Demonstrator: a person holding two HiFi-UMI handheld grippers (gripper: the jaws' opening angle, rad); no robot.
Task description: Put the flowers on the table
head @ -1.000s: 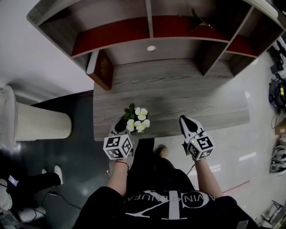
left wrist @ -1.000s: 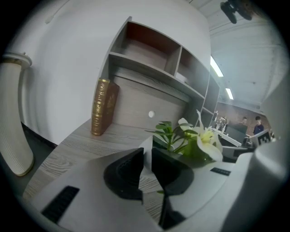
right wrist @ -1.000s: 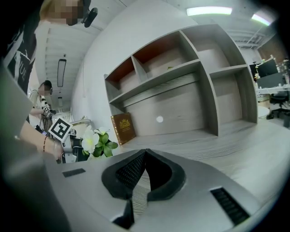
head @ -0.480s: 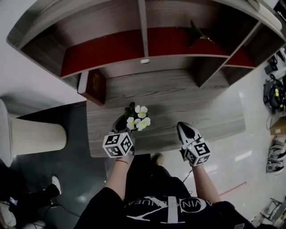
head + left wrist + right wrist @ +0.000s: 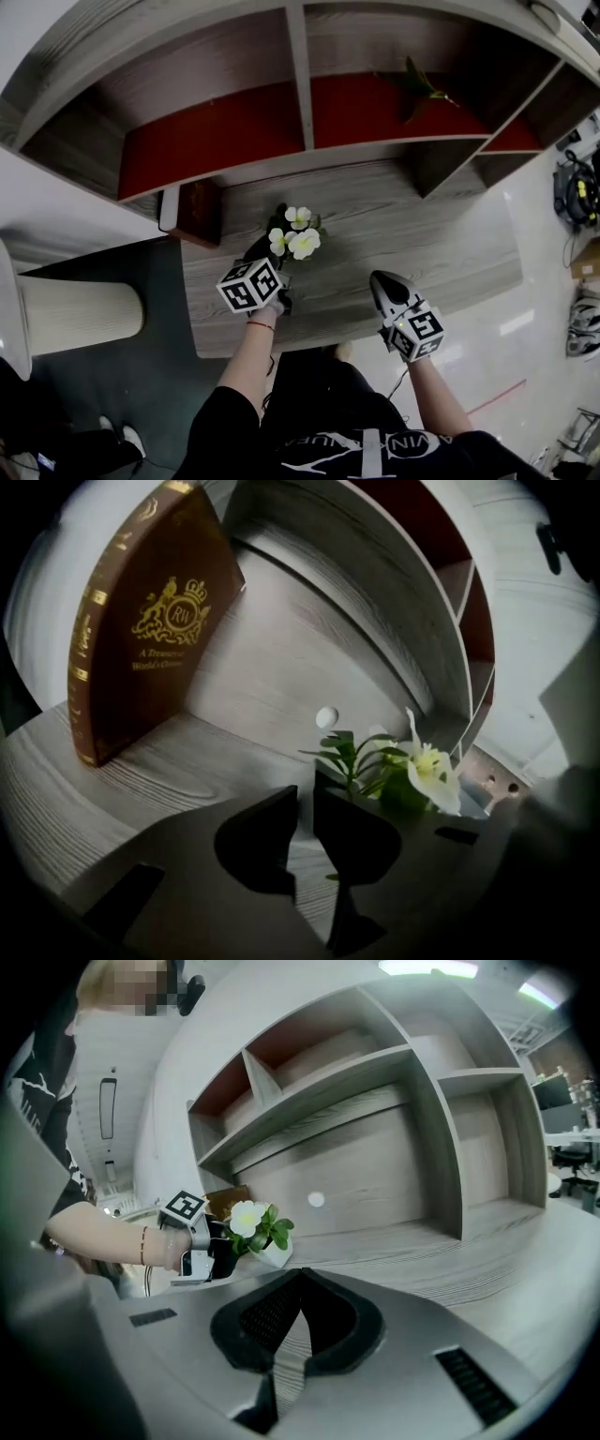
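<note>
White flowers (image 5: 296, 234) with green leaves stand in a small white pot (image 5: 275, 1252). My left gripper (image 5: 266, 251) is shut on the pot's rim and holds it over the grey wooden table (image 5: 441, 253), near the shelf unit's back wall. The pot is tilted, and I cannot tell whether its base touches the table. In the left gripper view the flowers (image 5: 427, 771) sit just right of the nearly closed jaws of the left gripper (image 5: 305, 799). My right gripper (image 5: 380, 278) hovers at the table's front edge, shut and empty, as its own view of the right gripper (image 5: 300, 1276) confirms.
A brown book (image 5: 199, 208) leans upright at the table's left end, close to the flowers. A wooden shelf unit (image 5: 300, 84) with red compartments rises behind the table, with a green plant (image 5: 422, 82) on it. A white ribbed cylinder (image 5: 75, 309) stands on the floor at left.
My left gripper has carried the flowers from the table's front edge farther in, toward the shelf and the book. The right gripper has stayed near the front edge.
</note>
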